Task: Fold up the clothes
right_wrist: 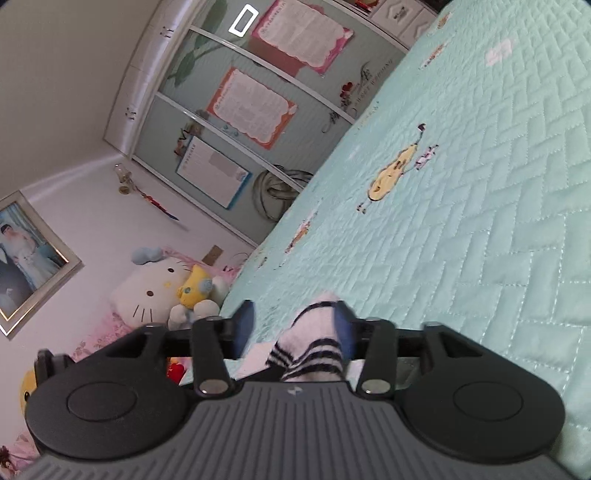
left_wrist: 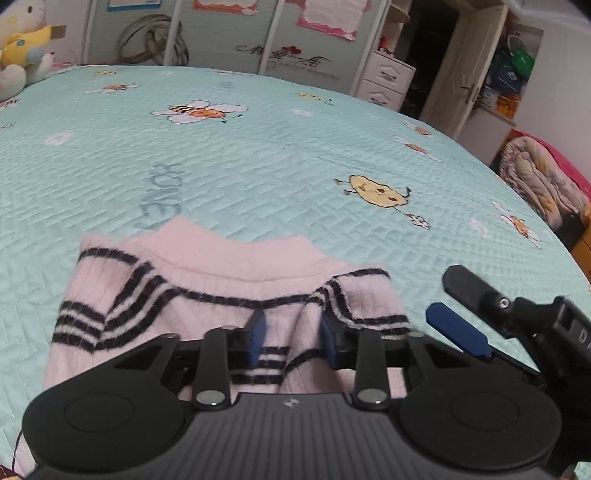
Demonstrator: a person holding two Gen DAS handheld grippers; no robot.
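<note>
A pink sweater (left_wrist: 236, 266) with black stripes lies on the bed, its collar pointing away from me. My left gripper (left_wrist: 293, 341) sits low over the sweater's near part. Its blue pads (left_wrist: 258, 332) stand apart, and a raised ridge of the knit runs between them. My right gripper (left_wrist: 461, 306) is to the right of the sweater, fingers spread. In the right wrist view the right gripper (right_wrist: 293, 326) is open. A striped end of the sweater (right_wrist: 314, 347) rests against its right finger (right_wrist: 345, 325), with bare quilt showing beside the left finger.
The mint quilted bedspread (left_wrist: 258, 158) with bee prints stretches far ahead and to both sides. Plush toys (left_wrist: 22, 55) sit at the far left corner. A wardrobe (left_wrist: 229, 33), white drawers (left_wrist: 388, 79) and a bundled quilt (left_wrist: 535, 177) stand beyond the bed's edges.
</note>
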